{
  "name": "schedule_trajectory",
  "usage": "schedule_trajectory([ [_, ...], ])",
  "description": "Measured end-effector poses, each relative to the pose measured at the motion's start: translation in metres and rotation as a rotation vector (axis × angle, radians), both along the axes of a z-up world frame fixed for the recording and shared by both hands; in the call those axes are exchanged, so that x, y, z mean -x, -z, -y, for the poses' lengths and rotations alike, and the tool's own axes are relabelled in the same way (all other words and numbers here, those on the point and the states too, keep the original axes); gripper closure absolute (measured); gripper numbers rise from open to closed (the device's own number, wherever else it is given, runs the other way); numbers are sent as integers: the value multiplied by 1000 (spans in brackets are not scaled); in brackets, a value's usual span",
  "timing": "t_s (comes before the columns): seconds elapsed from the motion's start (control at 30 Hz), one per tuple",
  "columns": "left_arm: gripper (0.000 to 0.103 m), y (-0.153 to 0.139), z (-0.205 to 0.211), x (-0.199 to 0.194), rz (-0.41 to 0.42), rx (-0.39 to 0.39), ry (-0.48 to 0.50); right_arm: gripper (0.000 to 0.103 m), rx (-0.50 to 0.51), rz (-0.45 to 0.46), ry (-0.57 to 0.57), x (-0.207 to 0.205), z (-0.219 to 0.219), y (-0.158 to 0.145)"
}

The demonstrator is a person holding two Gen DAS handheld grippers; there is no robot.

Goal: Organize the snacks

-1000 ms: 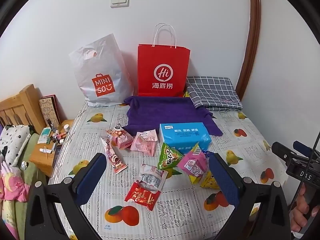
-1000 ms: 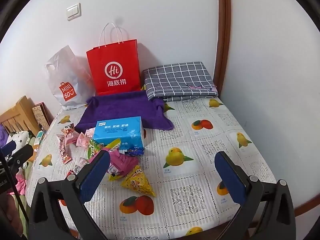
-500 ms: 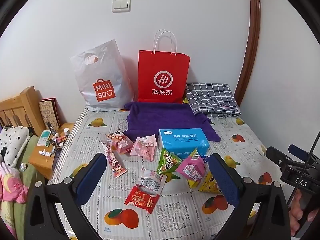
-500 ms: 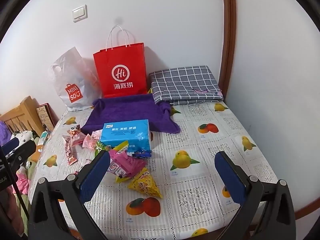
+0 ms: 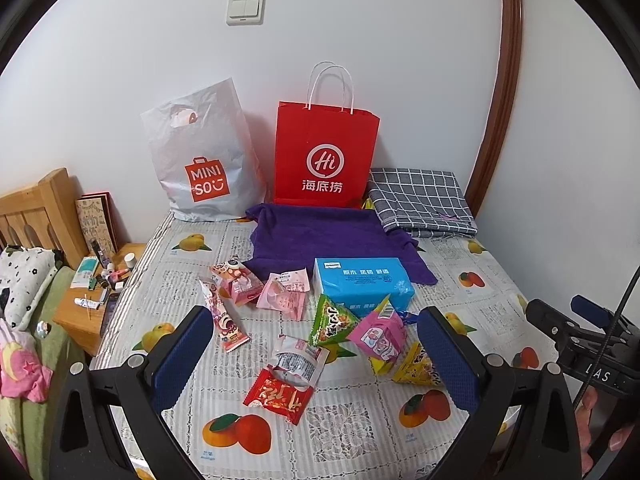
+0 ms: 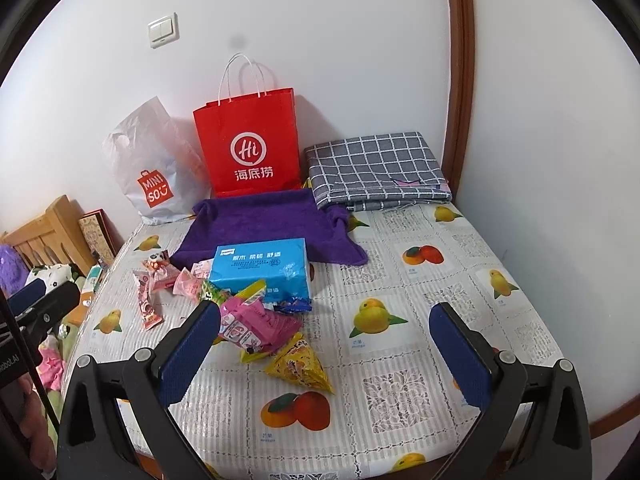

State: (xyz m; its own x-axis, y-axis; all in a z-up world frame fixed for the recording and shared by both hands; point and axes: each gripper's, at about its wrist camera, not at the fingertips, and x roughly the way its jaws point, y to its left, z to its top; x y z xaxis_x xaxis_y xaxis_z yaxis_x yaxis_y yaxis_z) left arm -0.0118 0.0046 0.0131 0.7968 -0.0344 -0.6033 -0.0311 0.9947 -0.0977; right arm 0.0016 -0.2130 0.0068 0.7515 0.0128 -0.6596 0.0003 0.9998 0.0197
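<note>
Several snack packets lie scattered on the fruit-patterned table cover [image 5: 340, 436]: a red packet [image 5: 279, 395], a green triangular pack [image 5: 330, 321], a pink pack [image 5: 378, 336], a yellow triangular pack [image 6: 298, 366] and pink wrappers [image 5: 282, 296]. A blue tissue box [image 5: 362, 282] sits behind them on the edge of a purple cloth [image 5: 324, 236]. My left gripper [image 5: 316, 350] hangs open above the near snacks, holding nothing. My right gripper [image 6: 324, 338] is open too, empty, over the table to the right of the pile.
A red paper bag [image 5: 326, 160] and a white plastic bag [image 5: 202, 168] stand against the back wall. A folded grey checked cloth [image 5: 420, 202] lies at the back right. A wooden bedside stand [image 5: 100, 300] with small items is left of the table.
Both grippers have pulled back and tilted up a little, so the bags and snacks sit lower in view. No snack has moved, and both stay open.
</note>
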Motion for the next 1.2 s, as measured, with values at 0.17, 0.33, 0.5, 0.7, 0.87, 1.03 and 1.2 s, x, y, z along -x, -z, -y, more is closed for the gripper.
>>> schedule_trajectory([
  [0.17, 1, -1, 1, -1, 2, 4, 4, 0, -1, -7, 3, 1, -1, 0],
  [0.33, 1, -1, 4, -1, 6, 4, 9, 0, 15, -8, 11, 1, -1, 0],
  [0.5, 1, 1, 8, -1, 0, -10, 18, 0, 31, -7, 11, 1, -1, 2],
  [0.7, 1, 1, 9, 0, 6, -5, 16, 0, 34, 1, 13, 3, 0, 0],
  [0.87, 1, 0, 9, 1, 9, -4, 21, 0, 25, 14, 12, 7, 2, -3],
  [1.03, 1, -1, 11, 2, 12, -6, 27, 0, 17, 26, 10, 10, 5, -6],
  [1.2, 1, -2, 14, 3, 12, -9, 33, 0, 9, 37, 5, 13, 5, -10],
])
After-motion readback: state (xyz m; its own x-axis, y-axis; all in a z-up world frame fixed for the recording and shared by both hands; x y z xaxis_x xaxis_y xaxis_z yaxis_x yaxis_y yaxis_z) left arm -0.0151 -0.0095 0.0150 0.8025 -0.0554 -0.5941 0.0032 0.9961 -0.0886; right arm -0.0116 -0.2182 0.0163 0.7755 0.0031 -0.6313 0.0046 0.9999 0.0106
